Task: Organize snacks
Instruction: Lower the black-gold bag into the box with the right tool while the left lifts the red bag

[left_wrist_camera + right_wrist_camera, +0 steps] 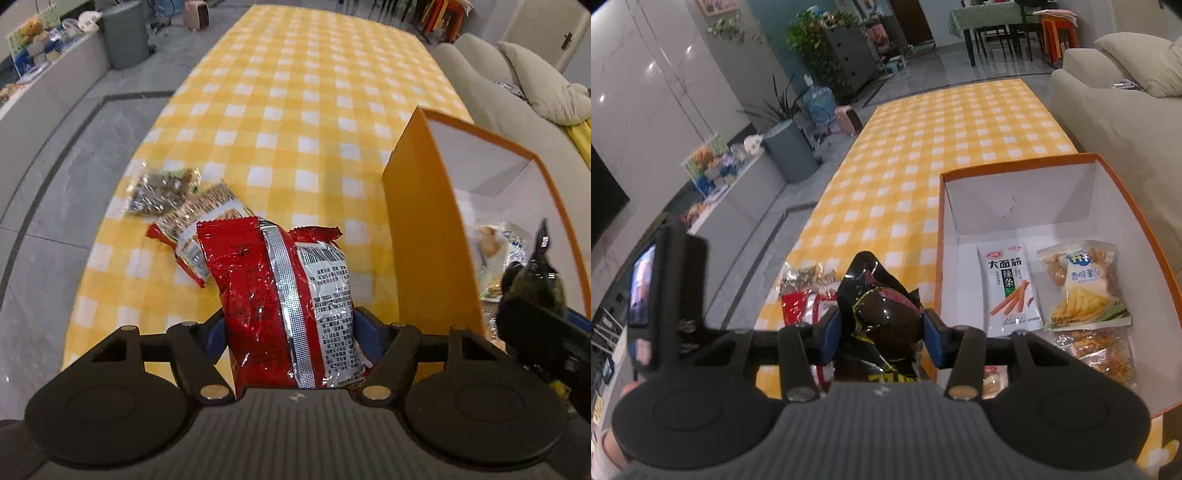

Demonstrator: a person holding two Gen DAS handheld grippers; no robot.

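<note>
Both grippers grip snacks: left gripper (291,332) clamps a red packet (273,291), right gripper (882,332) a black packet (882,317); next, the orange box (1027,206) to their right.

Left claw (291,332), angled steeply downward, with both blue pads pressed against a red snack packet (284,295); right claw (882,332), angled less steeply, clamped on a dark packet (882,314) at a narrower jaw spacing.

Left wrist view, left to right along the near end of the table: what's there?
Clear crinkly packet of dark snacks → red-and-white printed packet lying flat → red foil bag with silver seam, held in the left tongs → orange cardboard box with white inside.
</note>
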